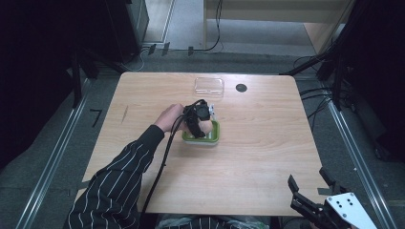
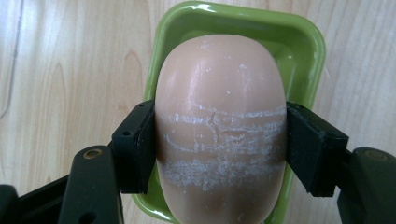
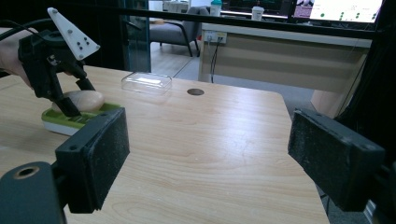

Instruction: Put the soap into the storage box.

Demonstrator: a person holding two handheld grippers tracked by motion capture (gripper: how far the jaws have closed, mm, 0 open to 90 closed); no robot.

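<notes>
A pale wooden counter (image 1: 258, 143) stands on a grey floor, with dark stands and cables around it. The left hand-held gripper (image 1: 203, 125) is near the middle of the counter, held by a hand (image 1: 170, 117) that comes out of a striped sleeve (image 1: 119, 176). Its two black jaws are clamped on a pinkish bar of soap (image 2: 220, 126), one jaw on each long side. In the left gripper view the soap has white scratchy marks across its middle, right between the jaws. Just under the soap and the left hand-held gripper is a green soap dish (image 2: 308, 46) sitting on the counter. The far end of the soap is over the dish, and in the right gripper view its underside looks close to the dish, but the pictures do not tell if it touches. Beyond the left hand-held gripper, farther from the person, lies a clear plastic lid (image 1: 209, 86), well apart from the dish. Beside the lid is a small dark round spot (image 1: 241, 88) in the counter. The right hand-held gripper (image 1: 310, 183) is at the near right corner of the counter, far from the soap. Its jaws stand wide apart with nothing between them, and it points across the counter.
</notes>
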